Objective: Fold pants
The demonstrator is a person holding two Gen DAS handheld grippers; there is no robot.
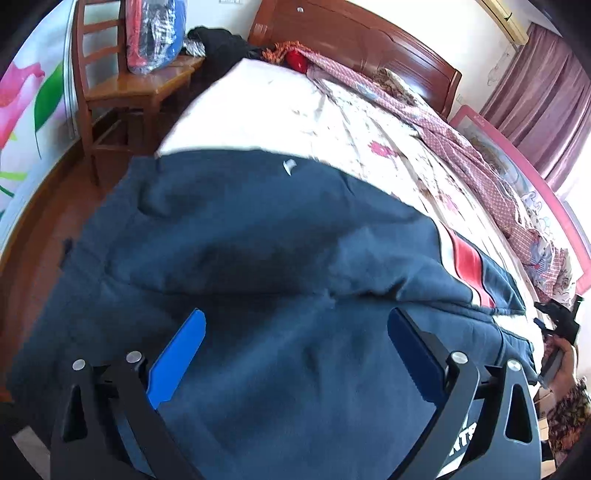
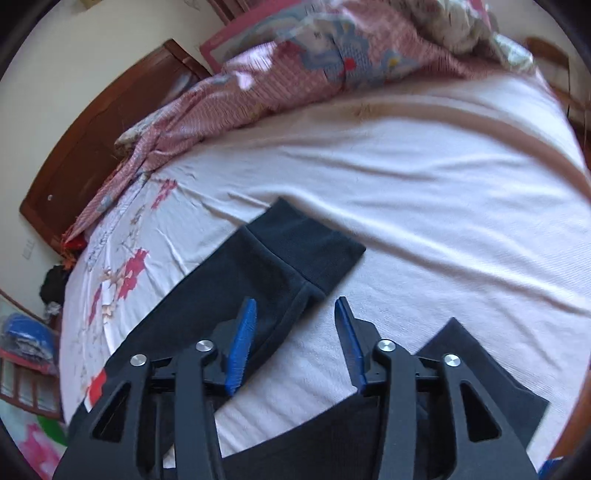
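I'm holding my left gripper (image 1: 295,350) apart over the pants (image 1: 258,258); my right gripper (image 2: 295,332) apart, seemingly empty, cuff (image 2: 306,243) at twelve o'clock.

Left gripper (image 1: 295,354) over navy pants (image 1: 258,258) on the bed (image 1: 266,110).

Jaws stand wide apart, blue pads (image 1: 177,363) clear of the cloth, nothing between them but fabric lying below. Pants spread across the bed's near edge, overhanging the left side; red and white stripe (image 1: 469,269) toward the right edge. Floral sheet beyond, pink patterned quilt (image 1: 424,110) bunched along the far side by the wooden headboard (image 1: 351,40). Wooden chair (image 1: 122,88) off the bed's left corner, a bagged bundle (image 1: 155,33) on it. Other gripper (image 1: 557,325), hand-held, at the right edge.
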